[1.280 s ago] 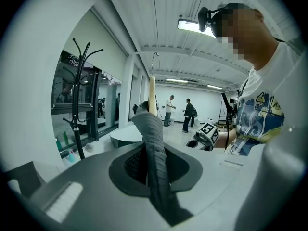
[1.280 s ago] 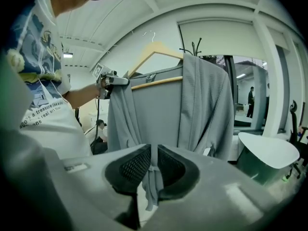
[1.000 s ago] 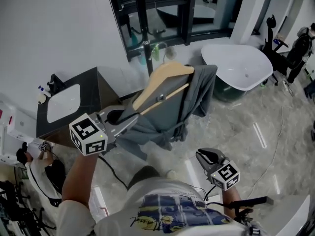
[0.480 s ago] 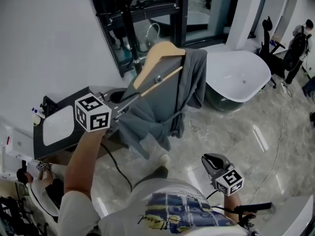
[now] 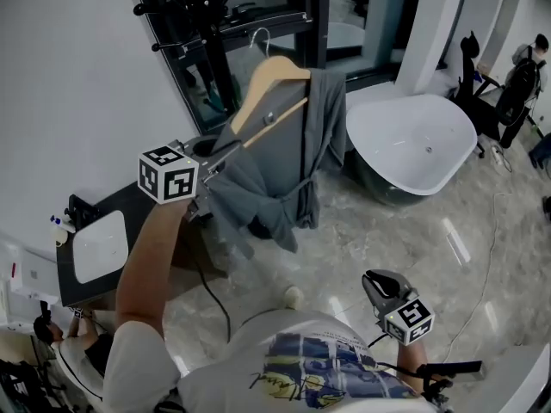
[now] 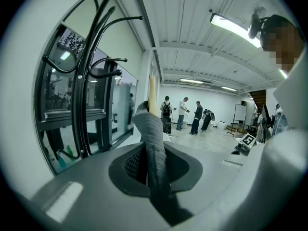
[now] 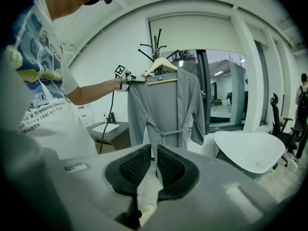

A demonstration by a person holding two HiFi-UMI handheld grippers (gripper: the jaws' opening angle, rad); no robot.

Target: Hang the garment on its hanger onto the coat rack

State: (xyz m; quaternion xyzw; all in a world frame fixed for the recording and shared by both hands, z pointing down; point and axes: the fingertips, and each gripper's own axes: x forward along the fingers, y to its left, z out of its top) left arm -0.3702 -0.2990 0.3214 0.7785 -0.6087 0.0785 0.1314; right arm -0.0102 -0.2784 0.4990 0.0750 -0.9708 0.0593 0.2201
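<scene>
A grey robe [image 5: 284,162] hangs on a wooden hanger [image 5: 271,80] with a metal hook [image 5: 258,37] on top. My left gripper [image 5: 211,172] is shut on the robe's shoulder at the hanger's left end and holds it high. Grey cloth fills its jaws [image 6: 154,153] in the left gripper view, where the black coat rack [image 6: 96,71] stands close at the left. In the head view the rack's hooks [image 5: 142,9] lie left of the hanger hook. My right gripper [image 5: 380,284] hangs low at the right, shut on nothing [image 7: 154,162], and faces the robe [image 7: 166,105].
A white bathtub [image 5: 413,140] stands at the right. A dark vanity with a white sink [image 5: 99,243] is at the lower left. Behind the rack runs a black-framed glass wall [image 5: 318,15]. A cable [image 5: 211,291] trails on the marble floor. Several people [image 6: 185,114] stand far off.
My left gripper has lifted the robe and hanger higher and toward the coat rack. The right gripper has stayed low at the right.
</scene>
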